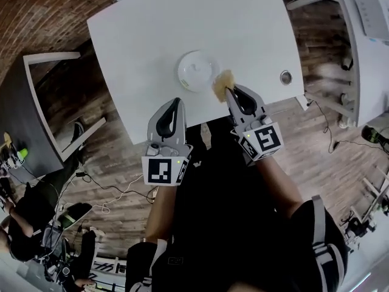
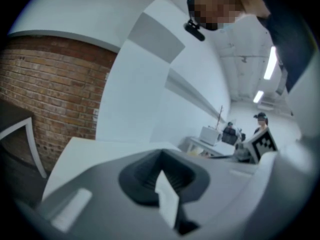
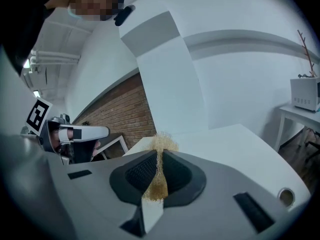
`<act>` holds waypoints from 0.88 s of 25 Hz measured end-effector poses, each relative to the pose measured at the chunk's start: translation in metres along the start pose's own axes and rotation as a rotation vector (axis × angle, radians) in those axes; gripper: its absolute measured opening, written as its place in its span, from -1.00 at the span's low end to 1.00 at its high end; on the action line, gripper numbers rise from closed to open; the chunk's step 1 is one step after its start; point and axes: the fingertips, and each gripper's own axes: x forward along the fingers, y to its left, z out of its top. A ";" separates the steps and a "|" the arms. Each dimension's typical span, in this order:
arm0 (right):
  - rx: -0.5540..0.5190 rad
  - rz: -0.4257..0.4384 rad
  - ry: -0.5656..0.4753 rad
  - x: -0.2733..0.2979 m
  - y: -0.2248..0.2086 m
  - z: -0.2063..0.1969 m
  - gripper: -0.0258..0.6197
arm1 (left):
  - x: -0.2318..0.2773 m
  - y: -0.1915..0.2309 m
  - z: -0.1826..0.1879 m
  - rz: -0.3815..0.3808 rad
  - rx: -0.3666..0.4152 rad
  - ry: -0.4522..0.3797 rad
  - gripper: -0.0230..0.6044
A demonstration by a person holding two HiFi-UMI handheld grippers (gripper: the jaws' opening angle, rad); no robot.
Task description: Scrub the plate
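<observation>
A white round plate (image 1: 197,70) lies on the white table (image 1: 152,35) near its front edge. My right gripper (image 1: 230,93) is shut on a tan fibrous scrubber (image 1: 222,83), which sits just right of the plate's rim. In the right gripper view the scrubber (image 3: 160,169) is pinched between the closed jaws and its tuft sticks out past them. My left gripper (image 1: 174,105) hangs in front of the table edge, below and left of the plate, jaws closed with nothing between them (image 2: 161,176).
A small round metal fitting (image 1: 285,76) is set in the table's right front corner. A dark table (image 1: 24,120) stands at the left, another white table (image 1: 364,29) at the right. Cables lie on the wooden floor (image 1: 115,187). People stand in the background.
</observation>
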 end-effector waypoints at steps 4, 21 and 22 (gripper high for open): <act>0.020 -0.007 0.031 0.011 -0.013 -0.019 -0.82 | 0.016 0.007 -0.015 0.023 -0.013 0.011 -0.92; 0.021 -0.020 0.175 0.054 -0.042 -0.102 -0.82 | 0.049 0.022 -0.078 0.027 -0.102 0.067 -0.92; 0.020 -0.022 0.184 0.056 -0.044 -0.106 -0.82 | 0.050 0.024 -0.079 0.029 -0.108 0.068 -0.92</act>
